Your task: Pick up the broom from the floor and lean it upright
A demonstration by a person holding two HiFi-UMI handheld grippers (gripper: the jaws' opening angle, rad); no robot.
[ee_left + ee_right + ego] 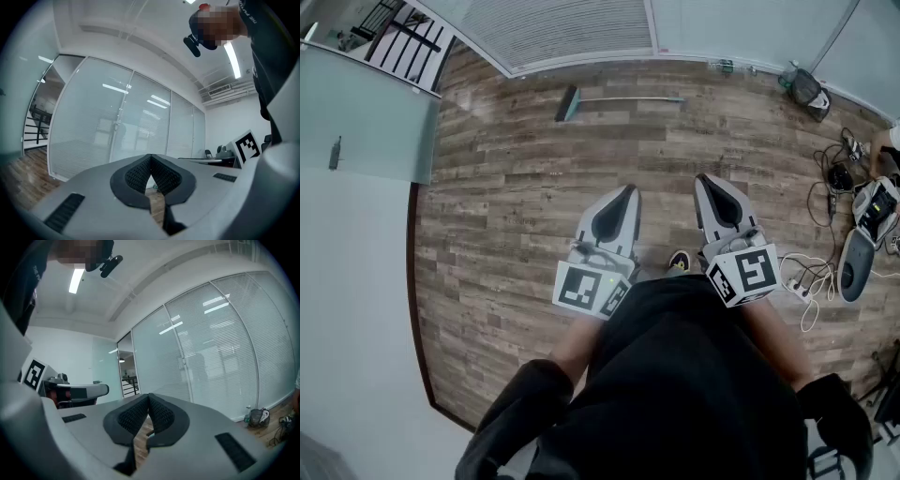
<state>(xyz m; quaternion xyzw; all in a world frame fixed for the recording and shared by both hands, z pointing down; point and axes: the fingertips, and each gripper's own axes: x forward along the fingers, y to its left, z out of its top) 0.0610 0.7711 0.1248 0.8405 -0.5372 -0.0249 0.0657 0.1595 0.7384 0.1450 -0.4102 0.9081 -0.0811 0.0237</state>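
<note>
Head view: left tongs [630, 191], right tongs [705, 179] closed, empty.

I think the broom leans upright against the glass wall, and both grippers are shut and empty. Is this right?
Not fully. The head view shows the broom lying flat on the floor near the glass wall, not leaning. The left gripper and right gripper are indeed shut and empty.

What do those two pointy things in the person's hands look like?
Both the left gripper and right gripper are light grey, pointed shells with black inlays. Black bumpy pads line the jaws. Each carries a white cube with black square markers. The person wears black sleeves.
</note>
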